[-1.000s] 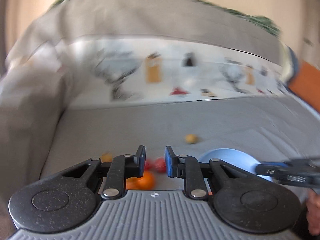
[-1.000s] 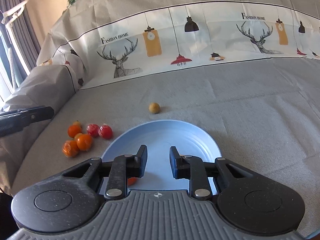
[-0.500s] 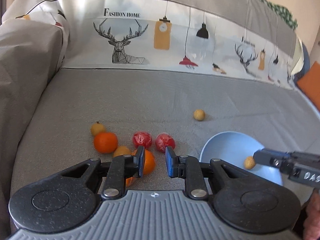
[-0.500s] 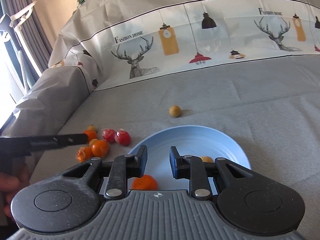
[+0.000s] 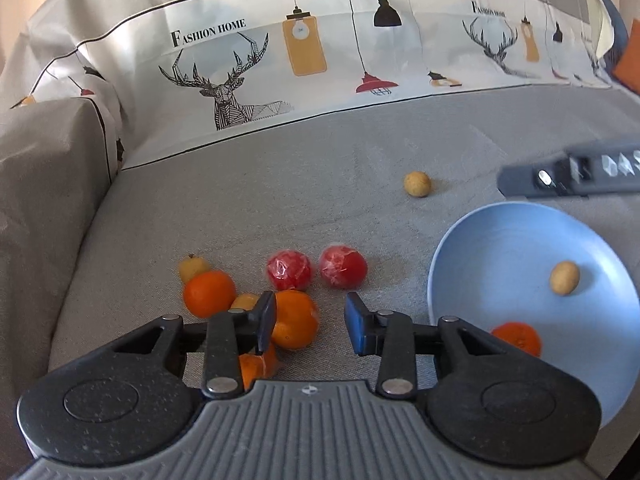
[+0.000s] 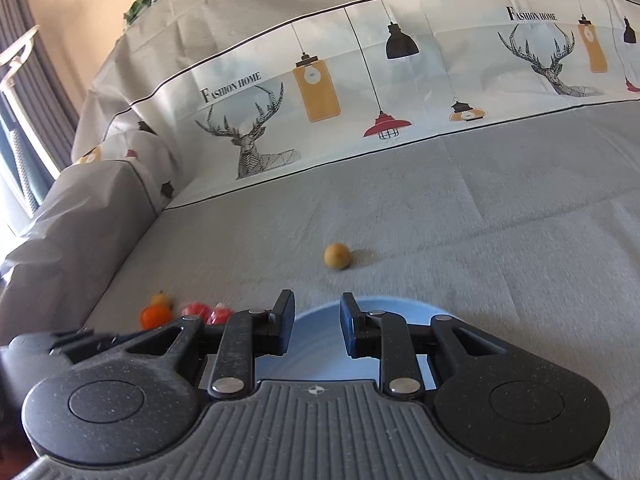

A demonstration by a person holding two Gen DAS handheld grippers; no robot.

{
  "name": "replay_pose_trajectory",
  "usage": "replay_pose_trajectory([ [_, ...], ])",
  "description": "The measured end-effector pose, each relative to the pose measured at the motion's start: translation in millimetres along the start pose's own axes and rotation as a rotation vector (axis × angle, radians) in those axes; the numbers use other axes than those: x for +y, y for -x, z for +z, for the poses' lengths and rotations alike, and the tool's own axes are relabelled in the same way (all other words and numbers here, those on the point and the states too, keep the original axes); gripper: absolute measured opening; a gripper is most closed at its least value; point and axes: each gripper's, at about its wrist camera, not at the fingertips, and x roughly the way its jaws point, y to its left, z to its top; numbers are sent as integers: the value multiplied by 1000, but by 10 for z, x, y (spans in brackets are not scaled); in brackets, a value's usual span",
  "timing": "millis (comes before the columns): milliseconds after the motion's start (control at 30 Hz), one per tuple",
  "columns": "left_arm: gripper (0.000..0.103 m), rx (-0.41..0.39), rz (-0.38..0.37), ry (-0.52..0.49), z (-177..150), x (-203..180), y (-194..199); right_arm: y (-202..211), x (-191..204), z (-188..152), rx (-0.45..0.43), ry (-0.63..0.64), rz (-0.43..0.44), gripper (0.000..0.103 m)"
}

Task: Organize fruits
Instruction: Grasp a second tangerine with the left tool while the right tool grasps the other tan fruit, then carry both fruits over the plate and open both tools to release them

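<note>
A blue plate [image 5: 500,240] lies on the grey sofa seat, holding an orange [image 5: 518,338] and a small tan fruit [image 5: 564,277]. Left of it lie several oranges [image 5: 294,318], two red wrapped fruits [image 5: 289,270] and small yellow fruits [image 5: 193,266]. A lone tan fruit [image 5: 417,184] sits farther back. My left gripper [image 5: 310,320] is open and empty, just above the nearest orange. My right gripper [image 6: 316,320] is open and empty over the plate's far rim [image 6: 392,305]; it also shows in the left wrist view [image 5: 568,176]. The lone tan fruit [image 6: 338,256] lies beyond it.
The sofa backrest, covered by a printed cloth [image 5: 320,52] with deer and lamps, rises behind the seat. A covered armrest [image 5: 44,184] stands on the left. A curtain and window [image 6: 24,128] are far left. An orange cushion [image 5: 630,56] is at the far right.
My left gripper has opened wider and come closer over the nearest orange. My right gripper has risen and moved forward past the plate's fruits toward the lone tan fruit.
</note>
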Motion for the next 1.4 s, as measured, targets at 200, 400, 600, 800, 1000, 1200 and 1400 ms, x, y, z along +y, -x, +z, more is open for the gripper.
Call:
replay_pose_trajectory([
  [200,41,3,24,-9,3,3,-46,-321,45,139,9,20,-62,26],
  [400,41,32,29,13,14,65,-136,-711,106,269,48,47,-96,27],
  [600,41,29,18,13,12,77,-158,-1104,157,385,103,84,-137,36],
  [800,36,27,6,12,22,88,-180,-1384,225,357,168,126,-169,31],
  [1000,35,4,-4,68,47,166,-124,-1270,259,400,130,121,-160,26],
  [1200,35,-122,-46,109,49,206,180,-810,321,474,40,99,-72,26],
  [1400,35,-219,-96,125,61,183,484,-108,268,459,-52,94,-27,26],
])
